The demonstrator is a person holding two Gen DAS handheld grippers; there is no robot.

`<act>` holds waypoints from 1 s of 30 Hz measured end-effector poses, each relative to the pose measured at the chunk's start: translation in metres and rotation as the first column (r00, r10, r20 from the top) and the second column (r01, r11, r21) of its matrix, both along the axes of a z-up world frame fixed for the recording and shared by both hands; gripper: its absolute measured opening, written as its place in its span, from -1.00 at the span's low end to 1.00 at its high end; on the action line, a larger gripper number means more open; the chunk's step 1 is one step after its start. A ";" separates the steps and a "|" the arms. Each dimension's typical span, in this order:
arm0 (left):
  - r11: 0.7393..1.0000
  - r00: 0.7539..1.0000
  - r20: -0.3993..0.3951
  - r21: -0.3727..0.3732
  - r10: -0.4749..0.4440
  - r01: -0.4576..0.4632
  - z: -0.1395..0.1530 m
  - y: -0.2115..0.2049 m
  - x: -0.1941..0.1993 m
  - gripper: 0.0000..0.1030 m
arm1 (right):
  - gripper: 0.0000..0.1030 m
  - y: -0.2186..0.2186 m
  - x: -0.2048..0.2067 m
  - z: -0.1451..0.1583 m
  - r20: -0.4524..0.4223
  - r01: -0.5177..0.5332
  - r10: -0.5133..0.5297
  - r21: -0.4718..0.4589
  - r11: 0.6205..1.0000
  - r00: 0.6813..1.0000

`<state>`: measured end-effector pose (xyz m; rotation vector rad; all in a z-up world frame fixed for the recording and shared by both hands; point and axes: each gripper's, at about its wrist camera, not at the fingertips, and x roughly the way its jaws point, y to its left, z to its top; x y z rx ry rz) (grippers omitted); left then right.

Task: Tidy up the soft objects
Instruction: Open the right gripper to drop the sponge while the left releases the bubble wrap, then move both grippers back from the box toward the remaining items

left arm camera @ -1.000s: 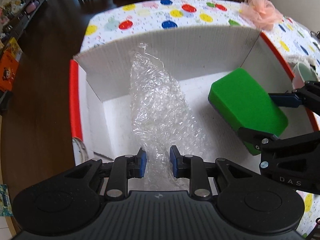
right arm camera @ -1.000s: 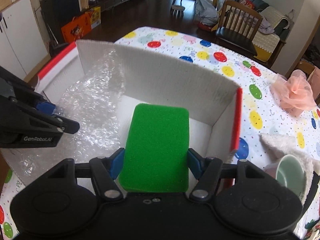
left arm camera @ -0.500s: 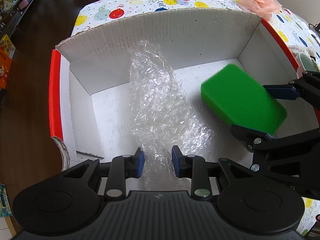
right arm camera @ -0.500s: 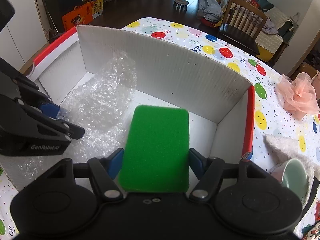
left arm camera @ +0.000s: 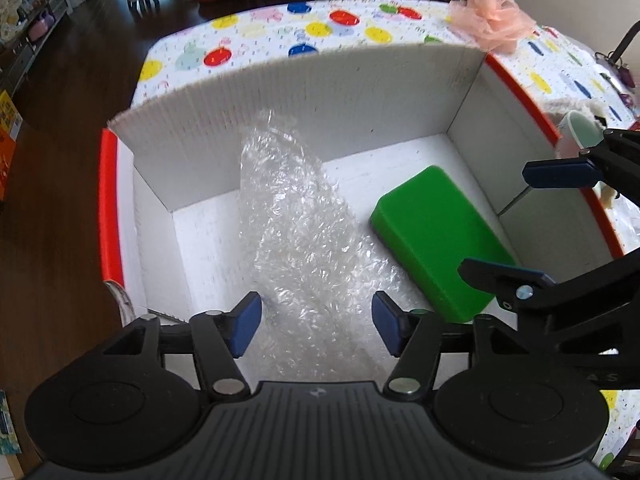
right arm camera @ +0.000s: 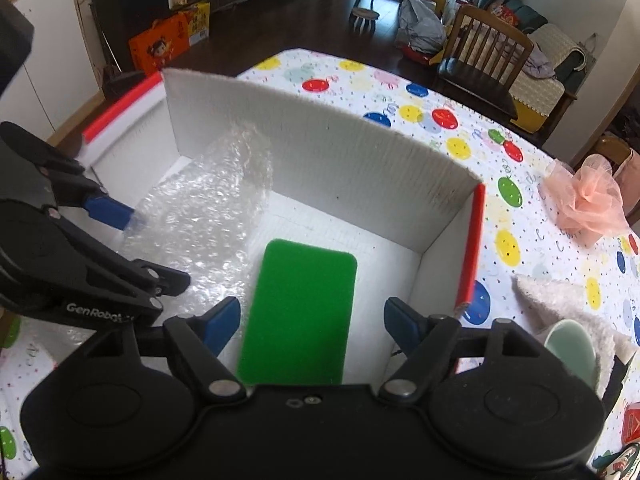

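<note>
Left gripper (left arm camera: 316, 326): its jaws, clamped on the bubble wrap (left arm camera: 298, 240) a second ago, are opening, and the wrap now lies loose between the pads in the box (left arm camera: 360, 92). Right gripper (right arm camera: 312, 326): its jaws are also opening, clear of the sponge (right arm camera: 300, 312) lying between them. Both items look delivered.

The word "GenRobot" is printed in white on the black body of the left gripper (right arm camera: 156, 264), seen in the right wrist view. Letters "A S" are seen faintly on the right gripper (left arm camera: 560, 224).
</note>
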<state>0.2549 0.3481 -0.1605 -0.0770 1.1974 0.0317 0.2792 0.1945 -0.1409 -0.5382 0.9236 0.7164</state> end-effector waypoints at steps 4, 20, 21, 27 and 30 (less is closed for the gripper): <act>1.000 0.999 0.046 0.016 -0.009 0.008 0.014 -0.006 -0.008 0.31 | 0.57 -0.011 -0.005 0.015 0.005 0.002 -0.002 0.048 0.999 1.000; 0.996 0.966 0.253 0.055 0.058 -0.074 0.090 -0.036 -0.055 0.31 | 0.64 -0.098 -0.033 0.090 0.031 0.007 -0.017 0.292 0.956 0.999; 0.995 0.961 0.270 0.060 0.056 -0.075 0.096 -0.042 -0.060 0.31 | 0.65 -0.106 -0.035 0.095 0.034 0.005 -0.016 0.307 0.952 0.999; 0.996 0.937 0.343 0.039 0.061 -0.079 0.125 -0.080 -0.081 0.42 | 0.68 -0.154 -0.050 0.118 0.056 0.003 -0.026 0.386 0.922 0.998; 0.997 0.926 0.374 0.025 0.052 -0.066 0.136 -0.105 -0.090 0.46 | 0.69 -0.180 -0.055 0.128 0.068 0.010 -0.043 0.422 0.907 0.997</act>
